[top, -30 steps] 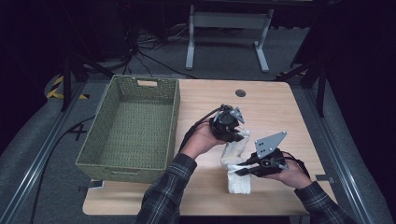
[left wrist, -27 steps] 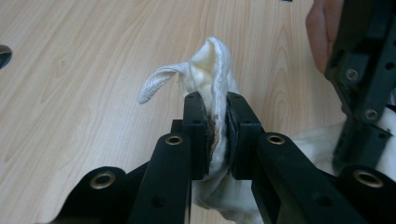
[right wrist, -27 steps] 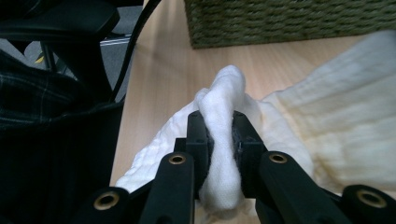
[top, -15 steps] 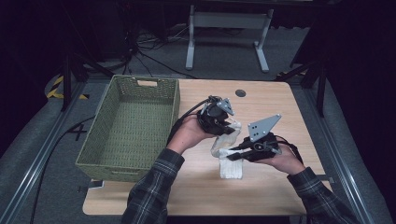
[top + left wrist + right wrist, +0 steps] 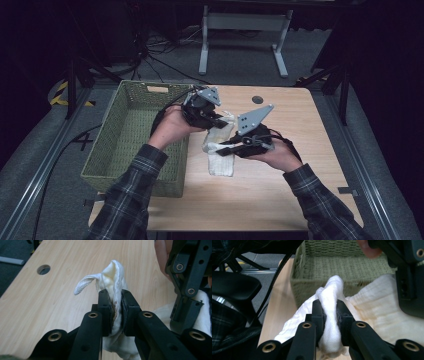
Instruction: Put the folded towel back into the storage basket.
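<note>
Cloth (image 5: 220,150) | pinched folds hidden inside left gripper (image 5: 115,312) | right gripper (image 5: 329,315)

Both grippers have risen from the table and moved toward its far edge, taking the white cloth (image 5: 220,150) up with them. The left gripper (image 5: 216,120) has drawn closer to the green basket (image 5: 131,135), and the right gripper (image 5: 227,148) has followed toward the table's middle. The cloth, bunched low near the front edge before, now hangs stretched between them.
</note>
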The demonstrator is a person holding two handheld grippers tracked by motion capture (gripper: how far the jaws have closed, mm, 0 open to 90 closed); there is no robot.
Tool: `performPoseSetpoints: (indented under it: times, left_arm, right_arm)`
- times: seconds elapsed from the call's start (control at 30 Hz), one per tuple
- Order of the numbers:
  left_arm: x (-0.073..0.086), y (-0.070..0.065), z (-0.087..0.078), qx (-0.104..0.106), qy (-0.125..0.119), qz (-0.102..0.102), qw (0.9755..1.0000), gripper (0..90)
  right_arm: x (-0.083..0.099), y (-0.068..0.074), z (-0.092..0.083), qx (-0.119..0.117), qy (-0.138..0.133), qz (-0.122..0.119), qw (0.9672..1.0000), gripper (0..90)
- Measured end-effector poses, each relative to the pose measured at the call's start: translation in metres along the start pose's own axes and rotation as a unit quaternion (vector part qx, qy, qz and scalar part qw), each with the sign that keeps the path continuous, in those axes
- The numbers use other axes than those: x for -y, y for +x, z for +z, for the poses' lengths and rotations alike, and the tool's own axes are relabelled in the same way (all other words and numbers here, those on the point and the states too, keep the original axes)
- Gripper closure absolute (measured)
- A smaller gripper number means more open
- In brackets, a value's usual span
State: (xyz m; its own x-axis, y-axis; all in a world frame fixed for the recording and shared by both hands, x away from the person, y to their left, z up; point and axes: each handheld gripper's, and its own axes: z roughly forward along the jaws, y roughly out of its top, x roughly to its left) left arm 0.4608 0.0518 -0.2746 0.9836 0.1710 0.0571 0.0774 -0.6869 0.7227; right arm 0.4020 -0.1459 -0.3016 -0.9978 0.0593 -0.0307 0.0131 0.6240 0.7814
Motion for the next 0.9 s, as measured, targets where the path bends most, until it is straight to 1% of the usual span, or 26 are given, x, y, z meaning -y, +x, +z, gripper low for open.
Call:
performPoseSetpoints:
  times: [0.03, 0.07, 0.1, 0.13, 0.17, 0.2, 0.23, 0.27, 0.3, 0.33, 0.4, 0.43, 0.53, 0.6, 0.63, 0.67, 0.7, 0.73, 0.77, 0.8, 0.83, 0.87, 0.9]
  left_arm:
    - [0.000, 0.000, 0.000, 0.000, 0.000, 0.000, 1.0000, 80.6]
    - [0.004, 0.003, -0.006, -0.005, -0.001, 0.000, 1.0000, 80.6]
    - [0.006, 0.005, -0.010, -0.003, 0.003, 0.002, 1.0000, 80.6]
    - [0.010, 0.008, -0.014, -0.004, 0.001, 0.001, 1.0000, 80.6]
    - [0.015, 0.012, -0.021, -0.008, 0.002, 0.003, 1.0000, 80.6]
    - [0.015, 0.012, -0.021, -0.008, 0.002, 0.003, 1.0000, 80.6]
    - [0.020, 0.016, -0.029, -0.010, -0.005, 0.003, 0.9999, 80.6]
    - [0.020, 0.016, -0.029, -0.010, -0.005, 0.003, 0.9999, 80.6]
    - [0.022, 0.018, -0.033, -0.010, -0.005, 0.008, 0.9999, 80.6]
    - [0.025, 0.020, -0.036, -0.012, -0.005, 0.007, 0.9999, 80.6]
    - [0.033, 0.025, -0.043, -0.013, -0.009, 0.008, 0.9998, 80.6]
    - [0.037, 0.026, -0.045, -0.016, -0.010, 0.004, 0.9998, 80.6]
    - [0.049, 0.032, -0.054, -0.020, -0.011, 0.002, 0.9997, 80.6]
    - [0.056, 0.034, -0.058, -0.024, -0.014, -0.004, 0.9996, 80.6]
    - [0.056, 0.034, -0.058, -0.024, -0.014, -0.004, 0.9996, 80.5]
    - [0.060, 0.035, -0.060, -0.024, -0.016, -0.005, 0.9996, 80.5]
    - [0.063, 0.035, -0.062, -0.024, -0.018, -0.007, 0.9995, 80.5]
    - [0.068, 0.035, -0.063, -0.025, -0.020, -0.009, 0.9995, 80.6]
    - [0.070, 0.035, -0.064, -0.026, -0.019, -0.009, 0.9994, 80.5]
    - [0.077, 0.034, -0.067, -0.029, -0.022, -0.015, 0.9992, 80.5]
    - [0.077, 0.034, -0.067, -0.029, -0.022, -0.015, 0.9992, 80.5]
    - [0.083, 0.033, -0.069, -0.030, -0.023, -0.019, 0.9991, 80.5]
    - [0.083, 0.033, -0.069, -0.030, -0.023, -0.019, 0.9991, 80.5]
  right_arm:
    - [0.000, 0.000, 0.000, 0.000, 0.000, 0.000, 1.0000, 81.0]
    - [-0.004, -0.001, 0.003, 0.002, 0.000, -0.001, 1.0000, 81.0]
    - [-0.011, -0.002, 0.009, 0.001, 0.000, -0.003, 1.0000, 81.0]
    - [-0.014, -0.003, 0.012, 0.001, 0.000, -0.003, 1.0000, 81.0]
    - [-0.023, -0.005, 0.020, 0.002, 0.002, -0.004, 1.0000, 81.0]
    - [-0.028, -0.006, 0.024, 0.004, 0.003, -0.004, 1.0000, 81.0]
    - [-0.032, -0.008, 0.028, 0.004, 0.003, -0.006, 1.0000, 81.0]
    - [-0.032, -0.008, 0.028, 0.004, 0.003, -0.006, 1.0000, 81.0]
    - [-0.036, -0.008, 0.031, 0.007, 0.003, -0.006, 1.0000, 81.0]
    - [-0.041, -0.009, 0.035, 0.006, 0.002, -0.004, 1.0000, 81.0]
    - [-0.050, -0.011, 0.043, 0.006, 0.002, -0.006, 1.0000, 81.0]
    - [-0.054, -0.012, 0.046, 0.006, 0.002, -0.005, 1.0000, 81.0]
    - [-0.062, -0.014, 0.057, 0.004, -0.002, -0.006, 1.0000, 81.0]
    - [-0.067, -0.017, 0.066, 0.003, -0.007, -0.004, 1.0000, 81.0]
    - [-0.069, -0.017, 0.070, 0.001, -0.007, -0.004, 1.0000, 81.0]
    - [-0.070, -0.018, 0.075, -0.002, -0.008, -0.003, 1.0000, 81.0]
    - [-0.070, -0.018, 0.075, -0.002, -0.008, -0.003, 1.0000, 81.0]
    - [-0.072, -0.018, 0.079, -0.005, -0.011, -0.002, 0.9999, 81.0]
    - [-0.074, -0.019, 0.085, -0.008, -0.011, -0.003, 0.9999, 81.0]
    - [-0.076, -0.018, 0.093, -0.013, -0.010, -0.002, 0.9999, 81.0]
    - [-0.077, -0.017, 0.097, -0.015, -0.009, -0.001, 0.9998, 81.0]
    - [-0.077, -0.017, 0.101, -0.018, -0.010, -0.002, 0.9998, 81.0]
    - [-0.077, -0.017, 0.101, -0.018, -0.010, -0.002, 0.9998, 81.0]
